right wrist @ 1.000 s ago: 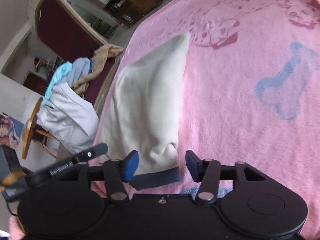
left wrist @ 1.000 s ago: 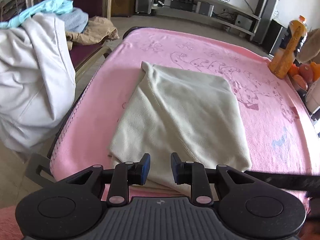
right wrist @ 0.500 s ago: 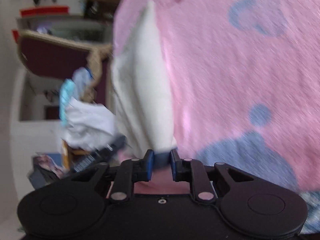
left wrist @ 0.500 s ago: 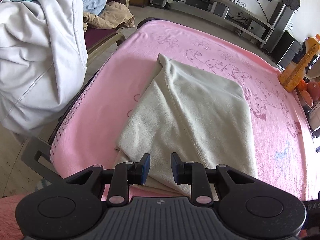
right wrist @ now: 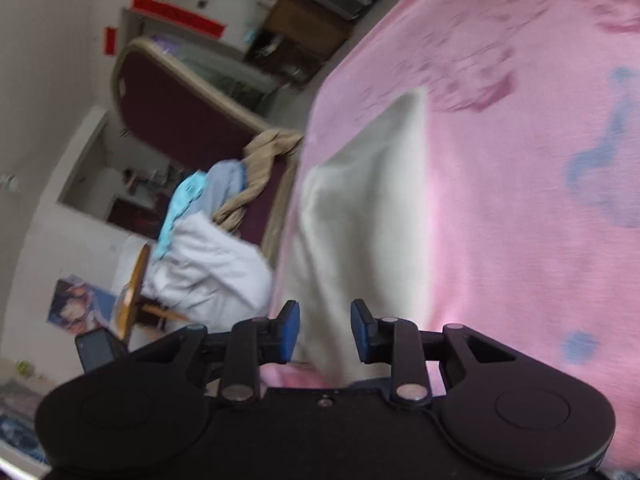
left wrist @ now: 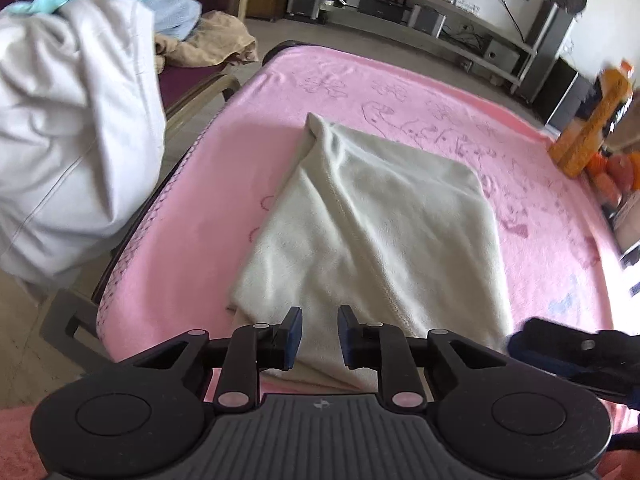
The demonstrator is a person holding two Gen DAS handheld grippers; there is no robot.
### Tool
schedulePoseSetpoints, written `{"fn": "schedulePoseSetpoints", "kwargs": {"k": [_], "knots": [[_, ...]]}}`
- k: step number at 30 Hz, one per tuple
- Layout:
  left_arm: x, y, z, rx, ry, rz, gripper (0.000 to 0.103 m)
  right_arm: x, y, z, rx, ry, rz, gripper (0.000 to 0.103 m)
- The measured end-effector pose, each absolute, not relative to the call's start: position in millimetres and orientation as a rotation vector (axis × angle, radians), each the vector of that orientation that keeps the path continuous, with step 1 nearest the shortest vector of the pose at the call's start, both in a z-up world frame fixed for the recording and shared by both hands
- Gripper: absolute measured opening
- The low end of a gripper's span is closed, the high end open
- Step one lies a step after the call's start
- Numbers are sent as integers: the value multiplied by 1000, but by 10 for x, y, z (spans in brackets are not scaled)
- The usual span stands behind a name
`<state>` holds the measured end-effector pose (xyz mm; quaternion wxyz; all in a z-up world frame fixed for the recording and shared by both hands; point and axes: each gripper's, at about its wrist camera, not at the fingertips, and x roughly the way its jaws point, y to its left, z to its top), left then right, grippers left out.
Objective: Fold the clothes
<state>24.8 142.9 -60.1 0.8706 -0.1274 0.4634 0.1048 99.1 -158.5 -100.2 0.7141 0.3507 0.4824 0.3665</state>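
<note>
My left claw (left wrist: 318, 336) and right claw (right wrist: 325, 332) both hang released, gripping nothing. The cloth (left wrist: 372, 232) lies folded on the blanket (left wrist: 208, 216), just ahead. It looks soft, light, floppy; I'd pinch its near hemmed corners.

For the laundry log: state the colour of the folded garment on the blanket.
Pale cream garment, clearest in the left wrist view.

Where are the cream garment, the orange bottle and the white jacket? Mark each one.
cream garment (left wrist: 384, 232), left wrist view, middle of its top layer.
orange bottle (left wrist: 592, 128), left wrist view, its body.
white jacket (left wrist: 72, 132), left wrist view, its draped front.
</note>
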Motion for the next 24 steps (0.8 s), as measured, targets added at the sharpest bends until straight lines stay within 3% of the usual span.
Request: {"fn": "schedulePoseSetpoints", "kwargs": {"k": [3, 5, 9, 10, 11, 17, 21, 24], "knots": [[316, 1379, -700, -212, 1024, 246, 24, 1051, -1421, -1208, 753, 1160, 776, 28], [284, 1374, -705, -179, 1031, 253, 27, 1057, -1547, -1353, 813, 1221, 719, 12], [145, 1399, -661, -164, 1055, 249, 27, 1019, -1900, -1437, 900, 1272, 634, 13], [104, 1412, -647, -164, 1074, 249, 27, 987, -1977, -1389, 864, 1266, 611, 23], [57, 1440, -646, -177, 1099, 244, 27, 955, -2055, -1341, 828, 1259, 588, 48], [-164, 1677, -359, -331, 1019, 163, 35, 852, -2404, -903, 796, 1141, 595, 50], [-12, 1835, -34, -284, 896, 181, 46, 996, -2306, -381, 755, 1001, 668, 52], [219, 1994, 87, -317, 854, 166, 56, 1190, -2131, -8, 668, 901, 733, 60]]}}
